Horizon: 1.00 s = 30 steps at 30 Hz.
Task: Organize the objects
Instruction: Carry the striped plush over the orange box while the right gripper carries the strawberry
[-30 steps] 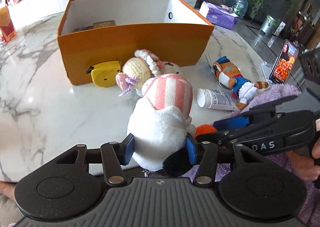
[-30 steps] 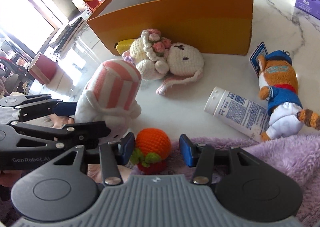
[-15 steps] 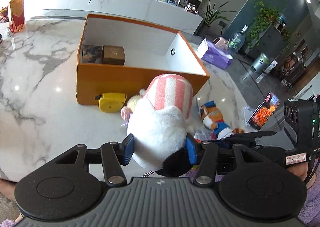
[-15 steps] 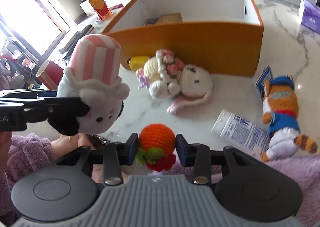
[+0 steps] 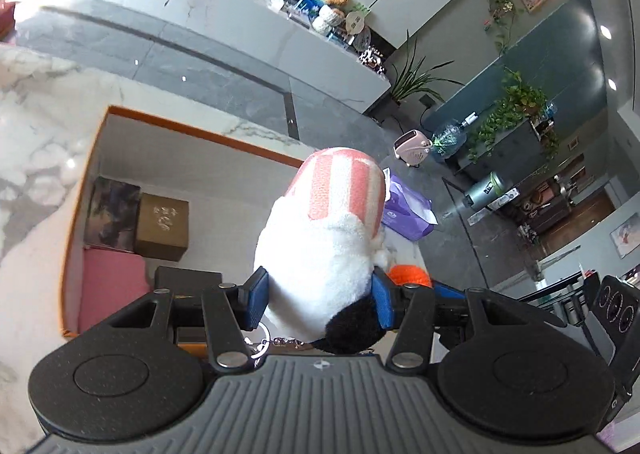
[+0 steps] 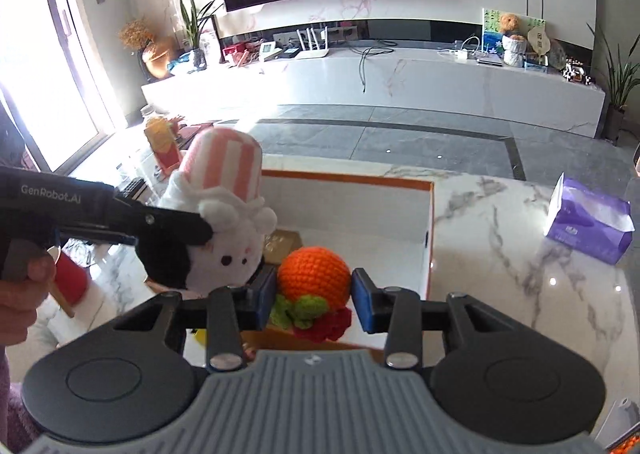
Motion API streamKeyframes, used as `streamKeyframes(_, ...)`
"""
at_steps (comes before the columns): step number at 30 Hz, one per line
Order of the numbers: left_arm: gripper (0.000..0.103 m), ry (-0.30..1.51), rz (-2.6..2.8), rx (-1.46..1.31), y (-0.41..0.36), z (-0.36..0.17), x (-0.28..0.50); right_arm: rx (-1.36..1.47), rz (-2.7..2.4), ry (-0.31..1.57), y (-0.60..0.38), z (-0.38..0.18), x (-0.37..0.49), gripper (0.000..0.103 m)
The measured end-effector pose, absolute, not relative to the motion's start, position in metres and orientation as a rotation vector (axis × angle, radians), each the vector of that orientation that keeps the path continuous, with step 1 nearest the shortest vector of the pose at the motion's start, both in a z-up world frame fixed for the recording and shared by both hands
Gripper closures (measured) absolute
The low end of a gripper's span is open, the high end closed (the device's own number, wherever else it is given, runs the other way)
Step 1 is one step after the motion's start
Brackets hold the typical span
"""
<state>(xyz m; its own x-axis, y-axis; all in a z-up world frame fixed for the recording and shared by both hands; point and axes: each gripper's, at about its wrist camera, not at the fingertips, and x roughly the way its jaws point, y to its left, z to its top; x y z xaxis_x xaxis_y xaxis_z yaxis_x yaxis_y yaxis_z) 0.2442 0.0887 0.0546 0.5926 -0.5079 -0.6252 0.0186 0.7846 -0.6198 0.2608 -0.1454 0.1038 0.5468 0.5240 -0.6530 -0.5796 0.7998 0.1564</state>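
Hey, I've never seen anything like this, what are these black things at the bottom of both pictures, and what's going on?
They are handheld two-finger grippers, one per hand, each carrying a forward-looking fisheye camera. One picture is from the left gripper, clamped on a white plush toy with a pink-striped hat. The other is from the right gripper, which grips an orange crocheted ball with green leaves. Both hang over an orange cardboard box with white inside on a white marble table. A purple tissue pack lies nearby.
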Motion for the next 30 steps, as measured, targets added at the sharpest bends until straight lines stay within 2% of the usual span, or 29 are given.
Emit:
streamKeyframes(6, 0.043, 1.07, -0.306, -0.783, 0.084, -0.03, 0.287, -0.121, 0.599, 0.759, -0.133, 0.087, 0.31, 0.06)
streamKeyframes(11, 0.042, 1.178, -0.249, -0.823, 0.082, -0.067, 0.301, -0.146, 0.587, 0.824, -0.125, 0.058, 0.336, 0.06)
streamKeyframes(16, 0.041, 1.23, -0.223, -0.79, 0.074, -0.077, 0.306, -0.123, 0.614, 0.884, -0.118, 0.039, 0.349, 0.06)
streamKeyframes(22, 0.034, 1.294, -0.246, -0.833, 0.073, -0.087, 0.31, -0.122, 0.634, 0.924, -0.108, 0.027, 0.351, 0.06)
streamKeyframes(30, 0.027, 1.285, -0.197, -0.815, 0.089, -0.075, 0.297, -0.07, 0.631, 0.975, -0.106, 0.021, 0.354, 0.06)
